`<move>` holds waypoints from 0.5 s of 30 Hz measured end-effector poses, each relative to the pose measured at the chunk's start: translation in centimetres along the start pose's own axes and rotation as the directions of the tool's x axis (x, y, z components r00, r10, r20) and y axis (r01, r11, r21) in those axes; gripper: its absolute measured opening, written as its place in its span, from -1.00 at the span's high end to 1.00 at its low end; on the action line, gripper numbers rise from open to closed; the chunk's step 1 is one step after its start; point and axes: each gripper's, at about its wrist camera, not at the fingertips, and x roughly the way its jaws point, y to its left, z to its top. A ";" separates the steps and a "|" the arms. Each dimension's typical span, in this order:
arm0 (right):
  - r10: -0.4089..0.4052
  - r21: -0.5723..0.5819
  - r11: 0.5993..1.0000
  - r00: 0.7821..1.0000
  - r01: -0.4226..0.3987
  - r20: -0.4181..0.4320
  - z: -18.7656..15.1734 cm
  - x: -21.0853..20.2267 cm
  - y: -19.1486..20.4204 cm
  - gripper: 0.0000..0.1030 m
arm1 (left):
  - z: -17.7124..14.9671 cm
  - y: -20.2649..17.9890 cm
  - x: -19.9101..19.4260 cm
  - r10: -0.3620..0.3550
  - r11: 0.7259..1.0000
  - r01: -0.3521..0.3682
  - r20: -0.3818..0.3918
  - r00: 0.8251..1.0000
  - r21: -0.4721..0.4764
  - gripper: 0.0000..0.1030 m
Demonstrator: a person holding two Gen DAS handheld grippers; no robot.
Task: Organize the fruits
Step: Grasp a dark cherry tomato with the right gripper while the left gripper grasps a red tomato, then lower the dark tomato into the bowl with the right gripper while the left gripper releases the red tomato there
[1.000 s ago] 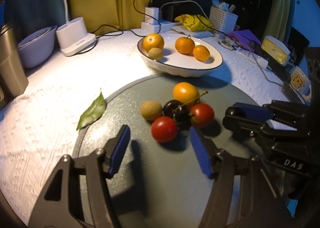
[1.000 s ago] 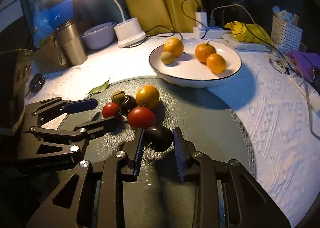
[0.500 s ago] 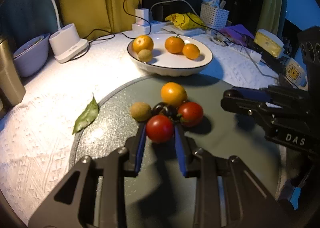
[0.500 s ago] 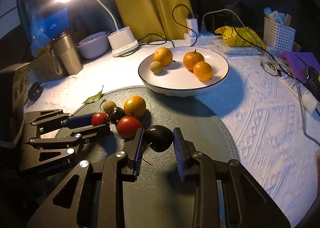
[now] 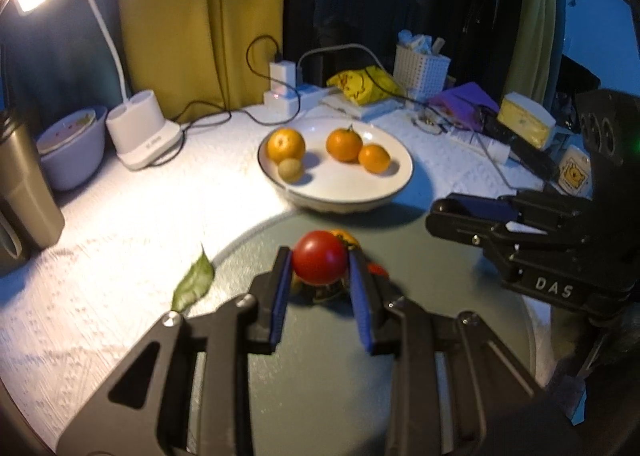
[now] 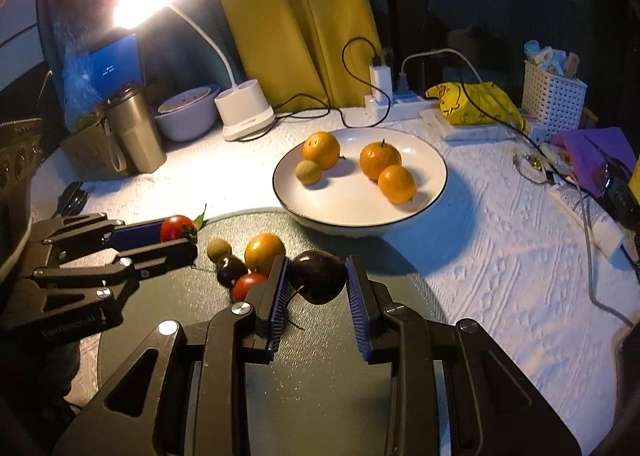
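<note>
My left gripper [image 5: 320, 268] is shut on a red tomato [image 5: 319, 263] and holds it above the round grey mat [image 5: 420, 336]; the tomato also shows in the right wrist view [image 6: 176, 228]. My right gripper [image 6: 318, 276] is shut on a dark cherry [image 6: 318, 276] with a stem, lifted over the mat [image 6: 340, 396]. On the mat lie an orange fruit [image 6: 264, 253], a small brown fruit [image 6: 218, 249], a dark cherry [image 6: 230, 271] and a red tomato [image 6: 249, 285]. The white plate [image 6: 424, 192] behind holds three oranges and a small brown fruit.
A green leaf [image 5: 194, 282] lies at the mat's left edge. A lamp base [image 6: 245, 112], a bowl [image 6: 186, 116] and a steel tumbler [image 6: 134, 132] stand at the back left. A power strip, cables, a yellow bag [image 6: 476, 104] and a white basket [image 6: 554, 96] are at the back right.
My left gripper closed on the red tomato and lifted it off the mat. My right gripper rose with the dark cherry still in it.
</note>
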 end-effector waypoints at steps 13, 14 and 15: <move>-0.020 0.020 1.000 1.000 0.019 0.023 1.9 0.6 -2.0 0.40 | 2.7 0.4 1.8 -0.005 1.000 0.005 0.004 1.000 0.006 0.43; -0.021 0.023 1.000 1.000 0.020 0.023 2.0 0.8 -2.2 0.40 | 2.9 0.5 2.1 -0.007 1.000 0.007 0.001 1.000 0.005 0.43; -0.023 0.026 0.999 0.999 0.022 0.023 2.1 0.9 -2.4 0.40 | 3.0 0.5 2.3 -0.007 1.000 0.007 0.000 1.000 0.004 0.43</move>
